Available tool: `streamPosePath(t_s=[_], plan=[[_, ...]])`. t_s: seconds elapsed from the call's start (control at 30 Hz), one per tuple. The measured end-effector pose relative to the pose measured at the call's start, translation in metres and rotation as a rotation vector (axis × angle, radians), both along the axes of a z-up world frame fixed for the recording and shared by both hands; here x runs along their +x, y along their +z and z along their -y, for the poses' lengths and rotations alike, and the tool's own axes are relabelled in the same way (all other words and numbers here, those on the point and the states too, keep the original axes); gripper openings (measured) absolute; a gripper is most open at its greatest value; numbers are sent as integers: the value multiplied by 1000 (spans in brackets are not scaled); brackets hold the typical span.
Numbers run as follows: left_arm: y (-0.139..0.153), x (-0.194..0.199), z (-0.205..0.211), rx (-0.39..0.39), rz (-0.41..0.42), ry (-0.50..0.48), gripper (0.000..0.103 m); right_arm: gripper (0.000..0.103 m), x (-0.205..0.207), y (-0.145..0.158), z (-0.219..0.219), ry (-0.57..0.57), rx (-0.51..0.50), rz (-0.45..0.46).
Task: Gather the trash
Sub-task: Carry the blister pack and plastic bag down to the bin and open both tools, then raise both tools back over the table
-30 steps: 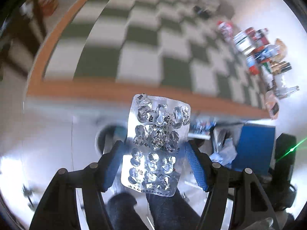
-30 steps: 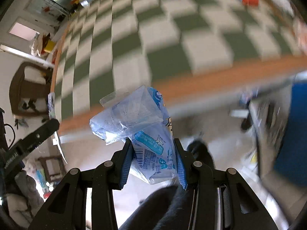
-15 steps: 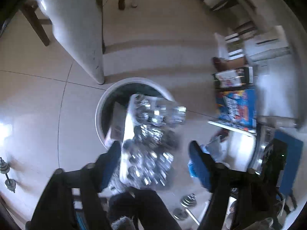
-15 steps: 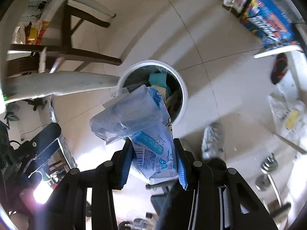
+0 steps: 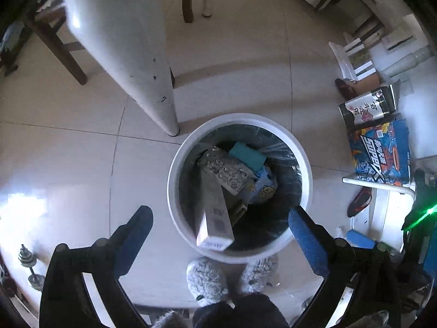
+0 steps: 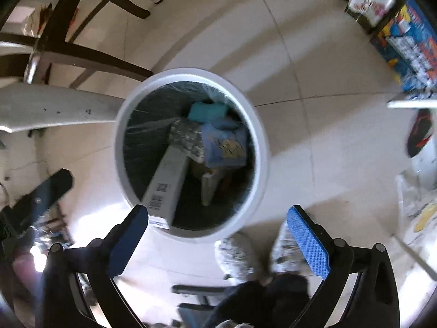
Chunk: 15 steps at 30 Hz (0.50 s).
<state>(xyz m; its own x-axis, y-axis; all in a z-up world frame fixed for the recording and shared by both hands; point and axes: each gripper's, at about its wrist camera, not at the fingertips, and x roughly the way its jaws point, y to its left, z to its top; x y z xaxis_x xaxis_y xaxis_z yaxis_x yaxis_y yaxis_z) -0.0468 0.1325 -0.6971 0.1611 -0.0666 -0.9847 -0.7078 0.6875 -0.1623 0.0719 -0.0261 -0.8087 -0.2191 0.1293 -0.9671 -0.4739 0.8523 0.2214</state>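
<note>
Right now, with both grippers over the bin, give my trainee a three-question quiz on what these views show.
1. True or false: the silver blister pack lies inside the white trash bin.
2. What does the left gripper hold between its fingers? A) blister pack B) nothing C) teal sponge
3. Which long item leans against the bin's wall, its barcode end by the rim?

Key: 1) True. 2) B; its fingers are opening, with nothing between them. 3) The long cardboard box.
</note>
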Motion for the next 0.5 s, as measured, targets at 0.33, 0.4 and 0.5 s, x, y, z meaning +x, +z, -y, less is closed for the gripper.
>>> streamPosePath(t_s=[0.33, 0.4, 0.5], plan=[[97, -19, 32, 52, -29, -37, 101, 103, -1, 110, 15, 48, -81, 141], [116, -22, 38, 55, -33, -42, 101, 103, -3, 139, 17, 60, -87, 165], [155, -31, 47, 61, -35, -48, 101, 103, -8, 188, 21, 84, -85, 191]])
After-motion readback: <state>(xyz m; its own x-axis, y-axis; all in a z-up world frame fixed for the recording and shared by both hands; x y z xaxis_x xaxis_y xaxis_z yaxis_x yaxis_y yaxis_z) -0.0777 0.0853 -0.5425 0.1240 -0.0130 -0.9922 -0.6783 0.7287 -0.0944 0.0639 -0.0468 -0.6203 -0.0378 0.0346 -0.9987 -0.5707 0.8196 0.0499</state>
